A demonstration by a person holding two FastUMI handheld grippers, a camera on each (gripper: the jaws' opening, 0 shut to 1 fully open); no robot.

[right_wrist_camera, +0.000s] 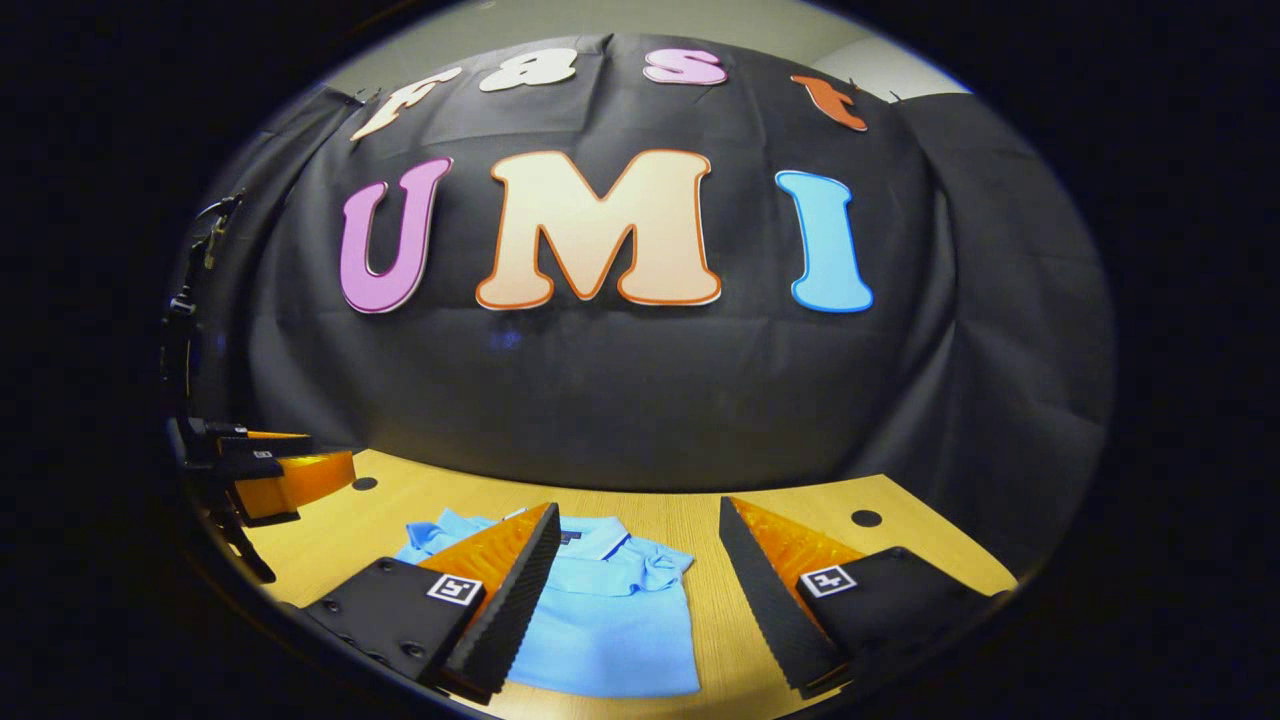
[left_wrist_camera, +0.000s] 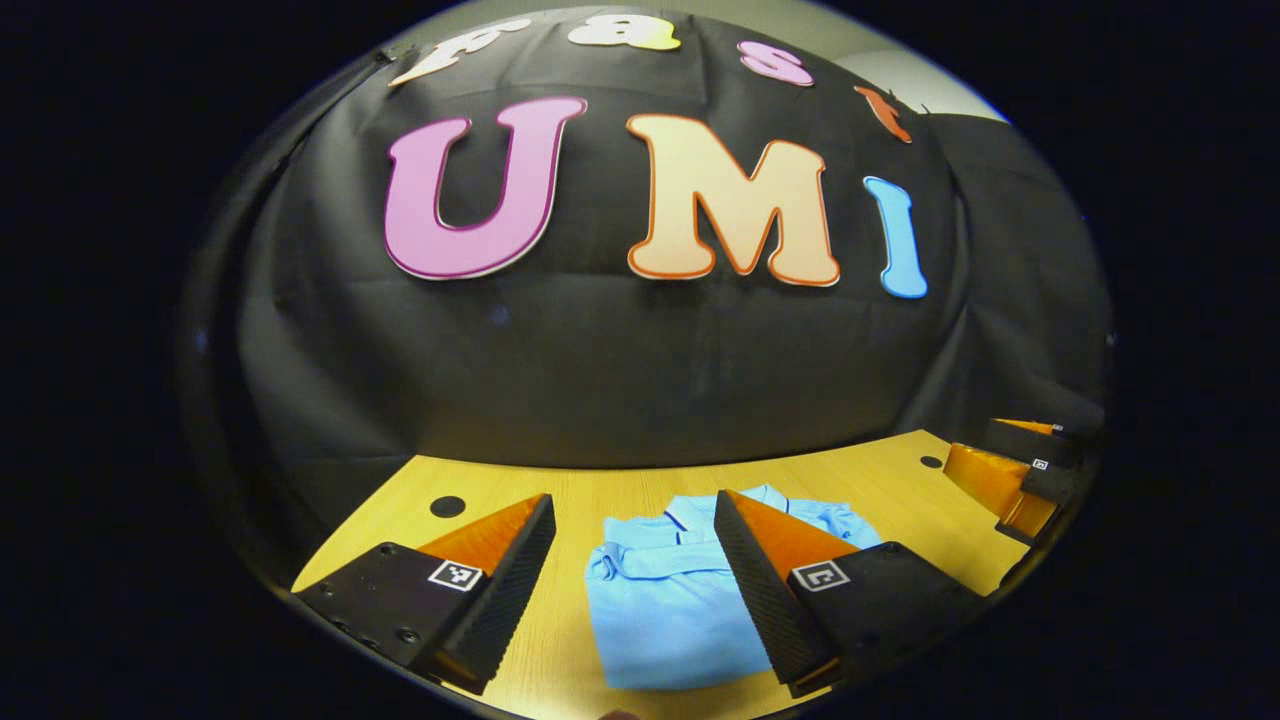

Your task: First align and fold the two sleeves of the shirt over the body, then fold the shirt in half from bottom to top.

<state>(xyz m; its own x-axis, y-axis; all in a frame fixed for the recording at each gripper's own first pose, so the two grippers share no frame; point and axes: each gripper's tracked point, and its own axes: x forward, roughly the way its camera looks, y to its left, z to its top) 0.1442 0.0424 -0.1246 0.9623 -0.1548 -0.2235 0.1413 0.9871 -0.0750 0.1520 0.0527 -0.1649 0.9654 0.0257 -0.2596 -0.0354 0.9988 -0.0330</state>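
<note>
A pale wooden table (left_wrist_camera: 900, 490) stands against the booth's black cloth wall (left_wrist_camera: 600, 360), and on it I see the light blue shirt (left_wrist_camera: 670, 600) lying flat, collar toward the wall, its sleeves already folded in over the body. My left gripper (left_wrist_camera: 635, 590) hangs above the table with its fingers spread apart and nothing between them, the shirt lying in the gap beneath. My right gripper (right_wrist_camera: 640, 600) is likewise spread wide and empty, held over the shirt's right side, and I can see it at the far right edge of the left gripper view.
</note>
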